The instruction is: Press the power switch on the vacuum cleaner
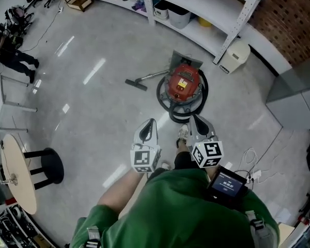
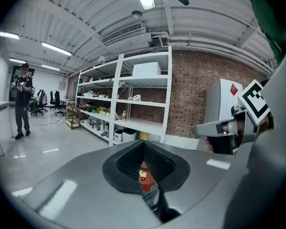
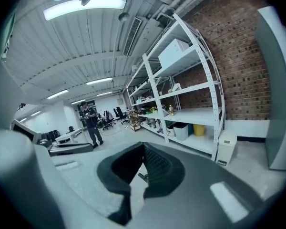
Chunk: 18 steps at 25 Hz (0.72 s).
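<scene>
Switch indistinct on vacuum cleaner point(image 1: 183, 84)

We see bright, even light from ceiling tubes point(image 3: 83, 6); glare streaks the floor point(image 1: 93, 71). The vacuum point(image 1: 184, 82) is sharp. Gripper views bend and darken at their edges.

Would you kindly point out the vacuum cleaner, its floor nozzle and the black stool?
vacuum cleaner point(image 1: 183, 82): head view, on its red top.
floor nozzle point(image 1: 136, 84): head view, middle of the dark head.
black stool point(image 1: 52, 165): head view, on its round seat.
</scene>
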{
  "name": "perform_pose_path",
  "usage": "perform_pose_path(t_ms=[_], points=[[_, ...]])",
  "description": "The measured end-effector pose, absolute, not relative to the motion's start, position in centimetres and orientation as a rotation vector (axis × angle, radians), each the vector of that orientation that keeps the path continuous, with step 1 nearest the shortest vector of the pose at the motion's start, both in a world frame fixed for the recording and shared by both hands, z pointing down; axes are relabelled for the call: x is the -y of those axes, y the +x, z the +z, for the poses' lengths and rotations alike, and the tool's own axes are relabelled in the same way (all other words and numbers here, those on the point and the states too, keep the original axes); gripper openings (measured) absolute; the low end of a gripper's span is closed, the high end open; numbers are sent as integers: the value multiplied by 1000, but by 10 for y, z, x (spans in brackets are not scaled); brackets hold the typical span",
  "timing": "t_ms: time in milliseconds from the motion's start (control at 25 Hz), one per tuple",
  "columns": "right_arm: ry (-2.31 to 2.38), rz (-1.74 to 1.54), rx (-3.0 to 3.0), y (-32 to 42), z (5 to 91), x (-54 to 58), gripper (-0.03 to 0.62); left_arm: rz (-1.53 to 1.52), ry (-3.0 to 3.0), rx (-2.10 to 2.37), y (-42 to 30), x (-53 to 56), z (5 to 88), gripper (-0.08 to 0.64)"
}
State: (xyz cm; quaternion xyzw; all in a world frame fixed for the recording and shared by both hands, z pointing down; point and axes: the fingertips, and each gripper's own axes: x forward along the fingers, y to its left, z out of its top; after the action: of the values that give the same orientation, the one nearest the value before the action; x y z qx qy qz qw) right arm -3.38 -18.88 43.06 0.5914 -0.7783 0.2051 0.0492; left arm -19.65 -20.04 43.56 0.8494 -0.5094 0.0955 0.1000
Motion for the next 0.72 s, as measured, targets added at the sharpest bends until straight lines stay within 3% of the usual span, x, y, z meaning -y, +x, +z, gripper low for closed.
perform_pose_path(t_ms=[720], points=[[1667, 796, 2344, 56, 493, 324, 3, 608, 2479, 1328, -82, 342, 515, 6]])
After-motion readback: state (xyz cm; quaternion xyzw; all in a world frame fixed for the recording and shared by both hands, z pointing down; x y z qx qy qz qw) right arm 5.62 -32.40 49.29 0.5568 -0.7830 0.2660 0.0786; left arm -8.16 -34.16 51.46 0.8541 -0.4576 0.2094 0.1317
